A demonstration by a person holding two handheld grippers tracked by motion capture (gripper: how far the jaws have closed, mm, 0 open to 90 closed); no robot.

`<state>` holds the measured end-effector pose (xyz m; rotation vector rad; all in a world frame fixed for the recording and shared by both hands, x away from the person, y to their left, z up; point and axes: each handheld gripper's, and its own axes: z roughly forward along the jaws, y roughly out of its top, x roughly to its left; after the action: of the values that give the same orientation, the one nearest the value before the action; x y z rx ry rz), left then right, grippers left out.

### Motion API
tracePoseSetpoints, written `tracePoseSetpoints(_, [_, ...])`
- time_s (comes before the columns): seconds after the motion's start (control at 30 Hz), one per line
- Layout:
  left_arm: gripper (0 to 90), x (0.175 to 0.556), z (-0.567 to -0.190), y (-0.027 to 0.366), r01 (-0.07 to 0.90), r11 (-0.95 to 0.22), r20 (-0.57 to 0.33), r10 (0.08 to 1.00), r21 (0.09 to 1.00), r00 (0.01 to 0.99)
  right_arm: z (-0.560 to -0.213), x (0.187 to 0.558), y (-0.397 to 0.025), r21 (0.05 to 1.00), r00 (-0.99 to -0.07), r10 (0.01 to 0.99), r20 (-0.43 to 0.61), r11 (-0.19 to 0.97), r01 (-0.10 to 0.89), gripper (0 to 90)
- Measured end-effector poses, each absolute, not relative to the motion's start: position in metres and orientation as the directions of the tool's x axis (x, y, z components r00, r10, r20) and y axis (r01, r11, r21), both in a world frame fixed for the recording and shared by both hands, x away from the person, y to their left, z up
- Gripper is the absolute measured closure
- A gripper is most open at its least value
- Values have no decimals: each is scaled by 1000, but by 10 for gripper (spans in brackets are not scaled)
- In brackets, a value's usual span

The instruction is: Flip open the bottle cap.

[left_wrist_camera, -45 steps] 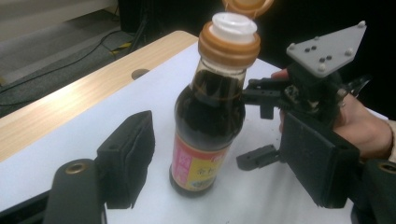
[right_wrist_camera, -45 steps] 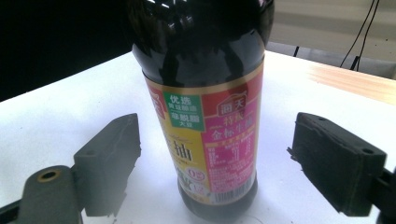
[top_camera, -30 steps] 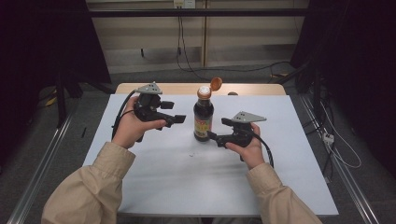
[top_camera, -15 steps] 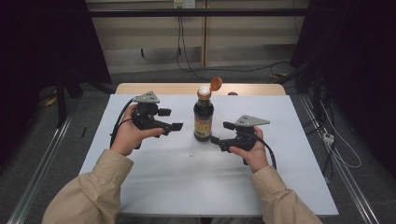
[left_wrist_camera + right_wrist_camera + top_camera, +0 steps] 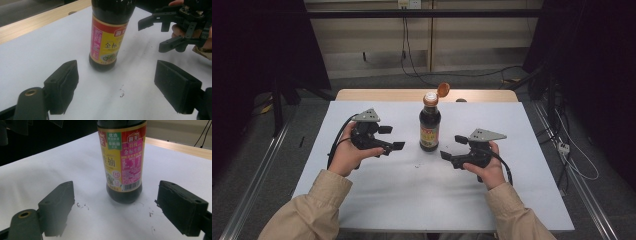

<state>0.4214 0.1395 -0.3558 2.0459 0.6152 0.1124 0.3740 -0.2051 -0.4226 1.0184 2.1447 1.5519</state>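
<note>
A dark soy sauce bottle [image 5: 430,125] with a red and yellow label stands upright mid-table, and its orange flip cap [image 5: 443,90] is open. My left gripper [image 5: 391,138] is held left of the bottle, open and empty, jaws aimed at it. My right gripper [image 5: 453,147] is held right of the bottle, open as well, a short gap away. In the left gripper view the bottle [image 5: 107,37] stands beyond my open left gripper [image 5: 119,88], with the right gripper [image 5: 156,35] farther off. The right gripper view has the bottle [image 5: 122,162] just ahead of the open right gripper [image 5: 118,207].
A white sheet [image 5: 522,190] covers the table, with a bare wooden strip [image 5: 377,95] along the far edge. Small dark specks [image 5: 417,165] lie in front of the bottle. Cables trail over the floor behind and to the right.
My left gripper has dropped and drawn back toward the person, away from the bottle's neck. My right gripper has pulled back slightly. The bottle has not moved.
</note>
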Motion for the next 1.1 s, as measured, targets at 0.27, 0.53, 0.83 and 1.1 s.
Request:
tracePoseSetpoints(0.27, [186,413,-369,149,385,-415,-171,465,824,868,-422,364,-213,919,-704,695,148,167,358,143])
tracePoseSetpoints(0.53, [185,405,-376,160,390,-400,-173,480,829,860,-426,354,-225,915,-693,707,137,178,363,143])
tracePoseSetpoints(0.83, [177,398,-385,168,394,-402,-177,480,826,859,-427,342,-233,913,-694,709,126,191,360,142])
tracePoseSetpoints(1.1, [174,393,-393,174,400,-402,-177,488,824,855,-429,336,-239,909,-693,710,123,200,365,142])
